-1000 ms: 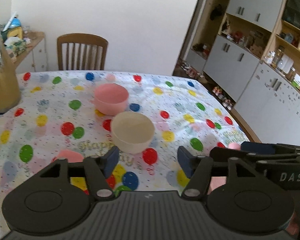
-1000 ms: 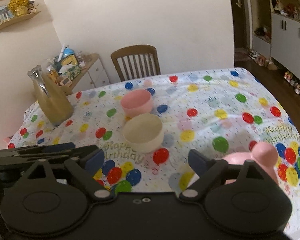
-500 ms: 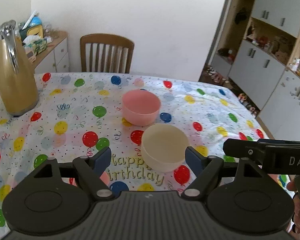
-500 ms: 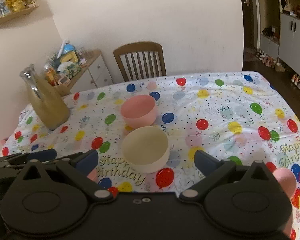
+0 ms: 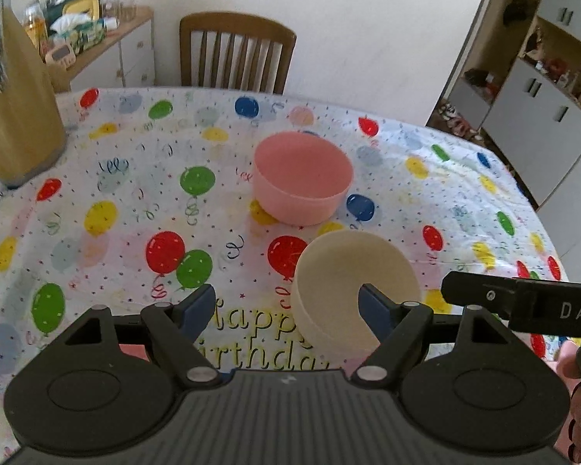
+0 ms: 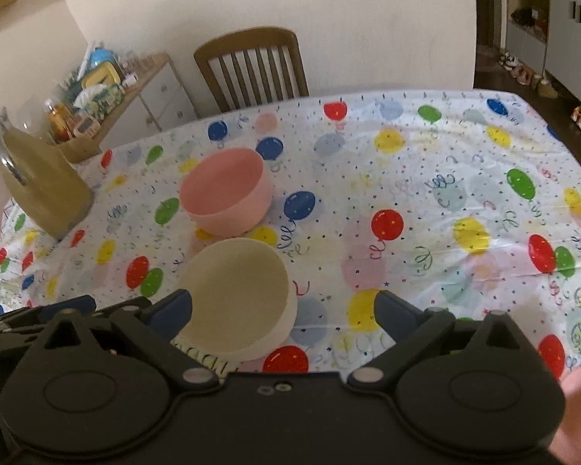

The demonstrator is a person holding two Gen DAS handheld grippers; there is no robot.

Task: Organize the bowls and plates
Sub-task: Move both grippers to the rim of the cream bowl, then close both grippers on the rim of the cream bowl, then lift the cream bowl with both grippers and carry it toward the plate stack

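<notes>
A cream bowl stands on the balloon tablecloth, with a pink bowl just behind it. My left gripper is open; its right fingertip overlaps the cream bowl's near rim. In the right wrist view the cream bowl lies between the fingers of my open right gripper, close to the left one, and the pink bowl sits farther back. A pink plate edge shows at the lower right, and another pink edge under my left gripper.
A tall gold jug stands at the table's left. A wooden chair is behind the far edge. A cluttered sideboard is at the back left, cabinets on the right. My right gripper's body shows beside my left.
Both grippers have moved forward and left toward the bowls, which now look larger and nearer. The cream bowl now sits at the fingertips of both. Both stay open.
</notes>
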